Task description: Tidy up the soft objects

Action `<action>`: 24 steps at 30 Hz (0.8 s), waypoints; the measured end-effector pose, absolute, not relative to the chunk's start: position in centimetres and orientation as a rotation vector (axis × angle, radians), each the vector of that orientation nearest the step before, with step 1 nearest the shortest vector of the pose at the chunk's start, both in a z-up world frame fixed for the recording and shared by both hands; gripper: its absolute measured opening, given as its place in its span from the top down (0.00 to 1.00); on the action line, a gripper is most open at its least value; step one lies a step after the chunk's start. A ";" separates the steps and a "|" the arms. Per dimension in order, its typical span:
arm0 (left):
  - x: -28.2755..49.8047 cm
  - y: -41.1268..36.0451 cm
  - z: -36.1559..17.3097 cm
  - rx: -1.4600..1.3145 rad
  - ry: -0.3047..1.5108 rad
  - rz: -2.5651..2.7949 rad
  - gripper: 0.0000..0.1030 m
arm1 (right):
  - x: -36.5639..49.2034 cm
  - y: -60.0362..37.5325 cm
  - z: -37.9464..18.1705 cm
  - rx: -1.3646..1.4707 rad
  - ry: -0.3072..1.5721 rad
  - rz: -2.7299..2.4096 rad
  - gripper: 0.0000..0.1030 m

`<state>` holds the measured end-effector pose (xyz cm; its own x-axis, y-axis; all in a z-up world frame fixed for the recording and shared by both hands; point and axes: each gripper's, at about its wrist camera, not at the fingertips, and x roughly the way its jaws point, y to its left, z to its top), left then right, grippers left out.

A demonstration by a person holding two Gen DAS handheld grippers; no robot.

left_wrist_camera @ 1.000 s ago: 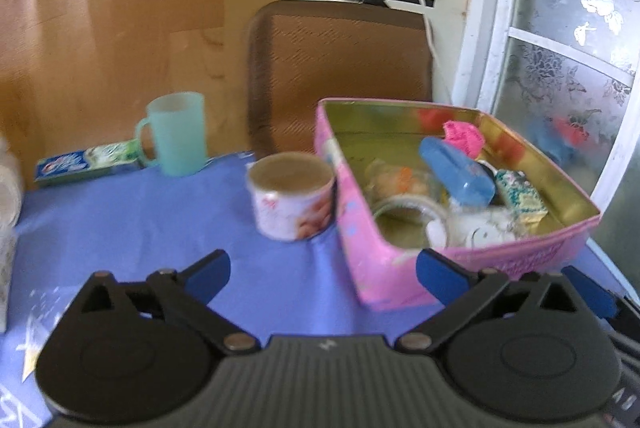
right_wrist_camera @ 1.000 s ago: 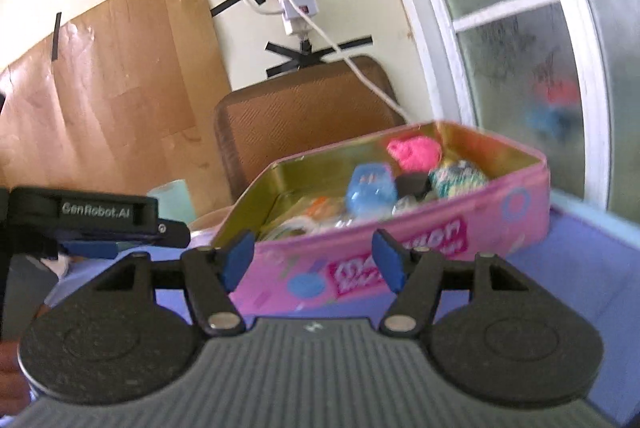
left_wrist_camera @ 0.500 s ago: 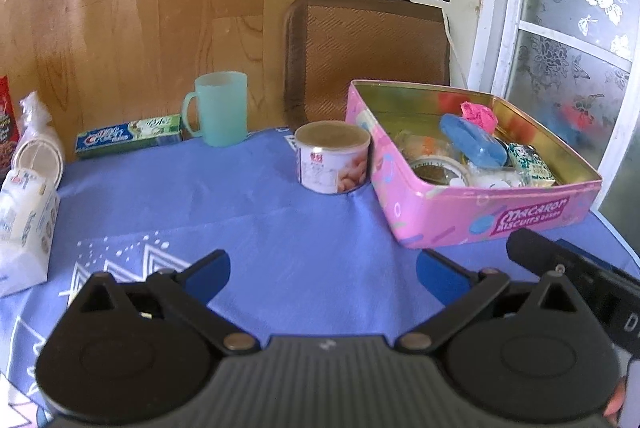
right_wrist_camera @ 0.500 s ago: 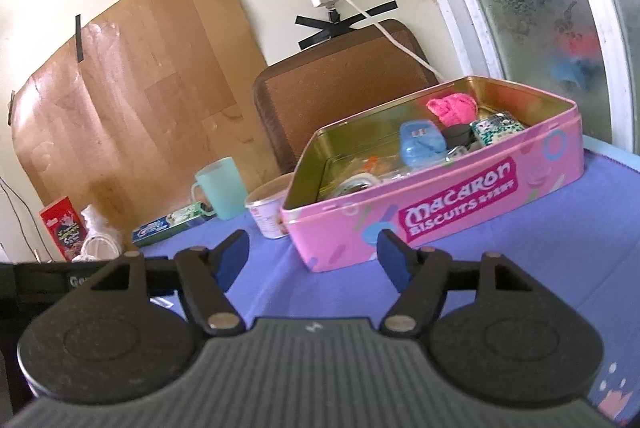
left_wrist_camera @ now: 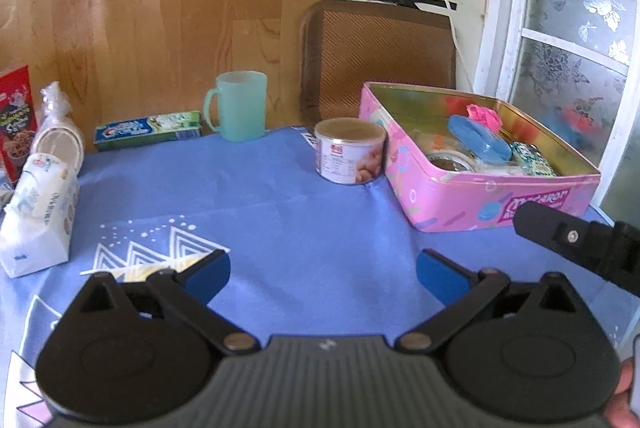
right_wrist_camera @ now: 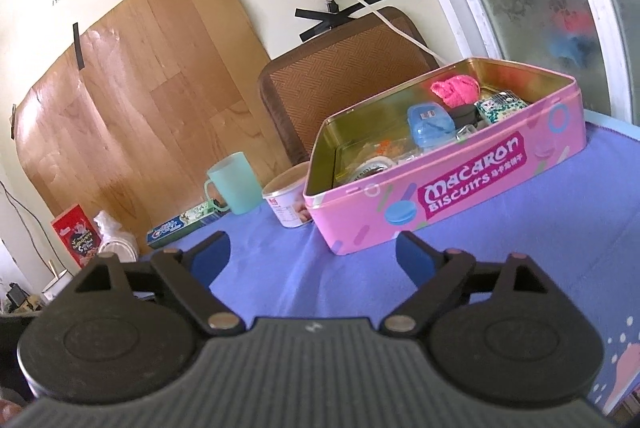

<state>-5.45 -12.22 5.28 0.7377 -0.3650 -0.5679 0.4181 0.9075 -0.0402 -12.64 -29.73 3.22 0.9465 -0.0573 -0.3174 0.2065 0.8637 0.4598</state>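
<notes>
A pink biscuit tin (left_wrist_camera: 472,203) (right_wrist_camera: 460,187) stands open on the blue tablecloth at the right. Inside it lie a pink soft cloth (left_wrist_camera: 484,115) (right_wrist_camera: 456,89), a blue case (left_wrist_camera: 478,141) (right_wrist_camera: 430,121), a green patterned packet (right_wrist_camera: 500,105) and a tape roll (left_wrist_camera: 450,159). My left gripper (left_wrist_camera: 323,270) hovers open over the cloth, well short of the tin, nothing between its fingers. My right gripper (right_wrist_camera: 312,254) faces the tin's near corner; its jaws are opening and hold nothing. A white soft tissue pack (left_wrist_camera: 40,216) lies at the far left.
A round can (left_wrist_camera: 350,155) (right_wrist_camera: 286,201) stands beside the tin, a mint cup (left_wrist_camera: 240,105) (right_wrist_camera: 236,183) and a toothpaste box (left_wrist_camera: 148,129) (right_wrist_camera: 182,226) behind. A red cereal box (left_wrist_camera: 16,119) and stacked paper cups (left_wrist_camera: 58,139) sit far left. A brown chair back (left_wrist_camera: 376,55) stands behind the table.
Both grippers have pulled back from the tin, which now looks smaller and farther. The right gripper's jaws have spread wider. More of the table's left side has come into the left wrist view.
</notes>
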 end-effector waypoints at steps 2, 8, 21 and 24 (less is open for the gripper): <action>-5.5 -11.9 5.4 0.091 0.596 -0.423 0.00 | -12.6 -29.5 3.3 0.508 0.298 -0.138 0.11; -5.4 -11.2 5.5 0.074 0.587 -0.409 0.00 | -12.3 -28.5 3.5 0.482 0.301 -0.126 0.11; -5.2 -10.8 5.3 0.084 0.564 -0.368 0.00 | -11.9 -28.0 3.3 0.470 0.312 -0.125 0.11; -5.1 -10.8 5.2 0.090 0.560 -0.362 0.00 | -11.9 -28.1 3.2 0.475 0.314 -0.124 0.11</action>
<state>-5.13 -10.85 5.23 0.7860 -0.3112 -0.5342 0.3595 0.9330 -0.0145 -11.86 -28.10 3.18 0.9447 -0.0446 -0.3250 0.1894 0.8831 0.4293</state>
